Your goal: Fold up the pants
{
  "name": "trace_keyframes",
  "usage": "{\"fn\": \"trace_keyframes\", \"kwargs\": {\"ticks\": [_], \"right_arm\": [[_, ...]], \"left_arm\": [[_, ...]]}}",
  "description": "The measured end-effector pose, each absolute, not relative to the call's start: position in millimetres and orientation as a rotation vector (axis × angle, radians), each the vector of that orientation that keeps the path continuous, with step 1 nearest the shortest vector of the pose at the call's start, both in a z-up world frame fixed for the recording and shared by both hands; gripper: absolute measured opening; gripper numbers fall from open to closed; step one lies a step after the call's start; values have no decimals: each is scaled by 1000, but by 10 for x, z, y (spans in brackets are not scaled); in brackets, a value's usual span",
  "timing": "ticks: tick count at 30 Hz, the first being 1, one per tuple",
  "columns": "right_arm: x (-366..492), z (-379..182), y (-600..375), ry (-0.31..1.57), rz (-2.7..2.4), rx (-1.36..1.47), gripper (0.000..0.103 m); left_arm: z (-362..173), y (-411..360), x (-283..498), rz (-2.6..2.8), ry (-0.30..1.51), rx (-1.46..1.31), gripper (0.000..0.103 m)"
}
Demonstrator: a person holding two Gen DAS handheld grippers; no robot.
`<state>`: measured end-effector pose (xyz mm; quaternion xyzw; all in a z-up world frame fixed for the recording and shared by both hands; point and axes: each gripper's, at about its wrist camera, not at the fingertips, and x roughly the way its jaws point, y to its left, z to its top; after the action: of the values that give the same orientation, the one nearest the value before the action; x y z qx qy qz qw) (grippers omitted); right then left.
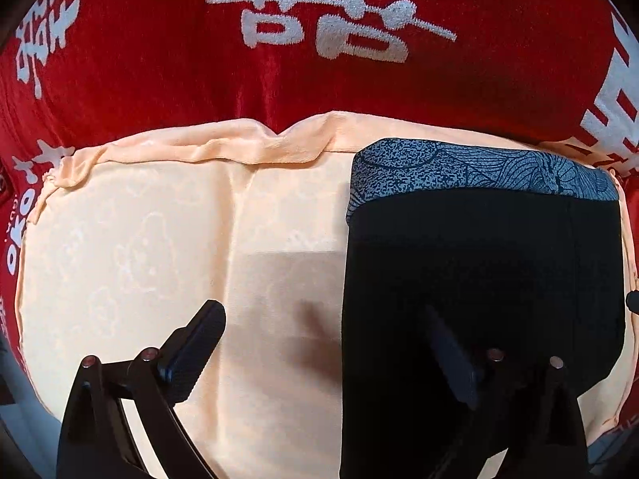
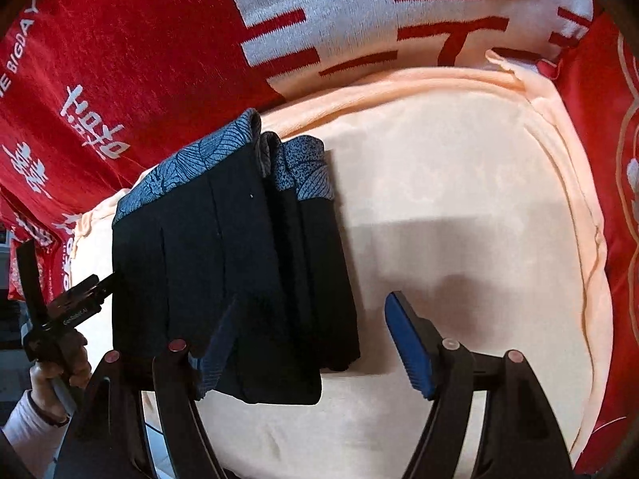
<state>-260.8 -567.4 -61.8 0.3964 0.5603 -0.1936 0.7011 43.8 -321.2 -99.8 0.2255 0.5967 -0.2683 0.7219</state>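
Note:
The black pants [image 1: 479, 279] lie folded on a peach towel [image 1: 139, 239], their blue patterned waistband [image 1: 479, 167] at the far end. My left gripper [image 1: 323, 309] is open and hangs over the pants' left edge, one finger above the towel and the other above the black cloth. In the right wrist view the folded pants [image 2: 223, 263] sit left of centre. My right gripper [image 2: 315, 297] is open over their right edge, its left finger over the cloth and its blue-padded right finger [image 2: 407, 343] over the bare towel [image 2: 459, 199]. Neither gripper's pads press on anything.
A red blanket with white characters [image 1: 159, 60] spreads under and beyond the towel on all sides. In the right wrist view a person's hand [image 2: 60, 367] holds the left gripper [image 2: 68, 279] at the pants' left side. Bare peach towel lies on both sides of the pants.

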Motion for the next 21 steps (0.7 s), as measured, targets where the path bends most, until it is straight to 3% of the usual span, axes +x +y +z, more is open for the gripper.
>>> {"fn": "trace_keyframes", "kwargs": {"ticks": [21], "right_arm": [[-2665, -767, -5776, 1260, -402, 969, 82]], "left_arm": [[-1004, -3273, 612, -832, 1511, 297, 98]]}}
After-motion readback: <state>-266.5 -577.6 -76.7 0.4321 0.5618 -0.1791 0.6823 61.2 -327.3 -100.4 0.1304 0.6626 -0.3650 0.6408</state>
